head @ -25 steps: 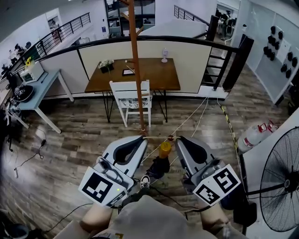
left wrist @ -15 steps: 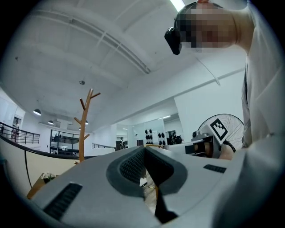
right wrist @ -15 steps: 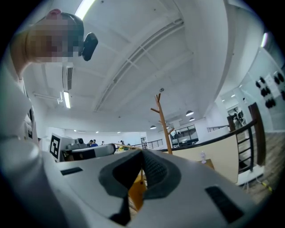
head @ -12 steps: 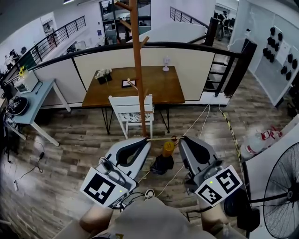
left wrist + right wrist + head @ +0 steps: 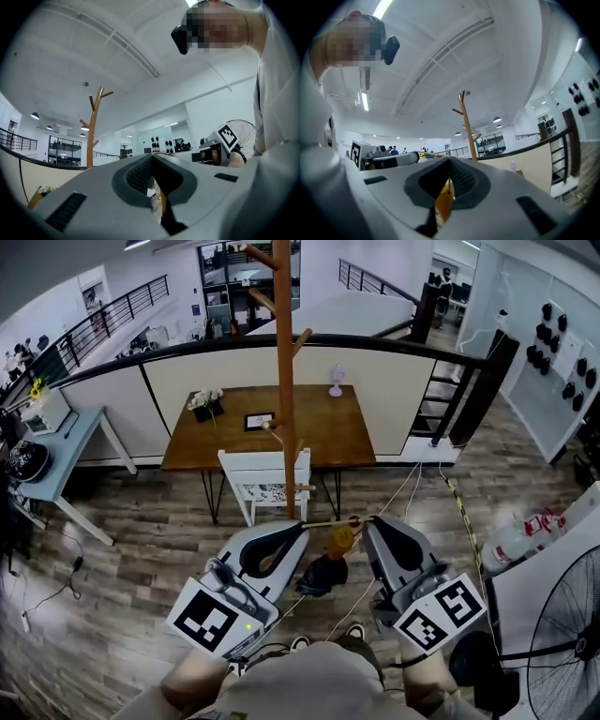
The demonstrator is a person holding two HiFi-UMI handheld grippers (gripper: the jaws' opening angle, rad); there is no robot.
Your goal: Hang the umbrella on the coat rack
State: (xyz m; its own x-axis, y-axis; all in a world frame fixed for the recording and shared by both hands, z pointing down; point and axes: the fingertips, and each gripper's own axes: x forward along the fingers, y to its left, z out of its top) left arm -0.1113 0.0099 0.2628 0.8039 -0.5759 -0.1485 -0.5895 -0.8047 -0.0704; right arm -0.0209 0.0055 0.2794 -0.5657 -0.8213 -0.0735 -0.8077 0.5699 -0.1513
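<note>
The left gripper [image 5: 301, 525] and the right gripper [image 5: 367, 519] both keep their jaws clenched on a thin cord [image 5: 330, 521]. The umbrella [image 5: 323, 575] hangs under it, near the coat rack [image 5: 286, 381].

The chair [image 5: 264, 479] stands at the near edge of the bench [image 5: 323, 432]. The coat rack [image 5: 285, 381] stands just before the chair. The umbrella [image 5: 341, 540] spans between the left gripper [image 5: 298, 526] and the right gripper [image 5: 367, 519].

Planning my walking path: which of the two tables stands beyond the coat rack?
The brown wooden table with the white chair, behind the coat rack; the pale table stands off to the left.
</note>
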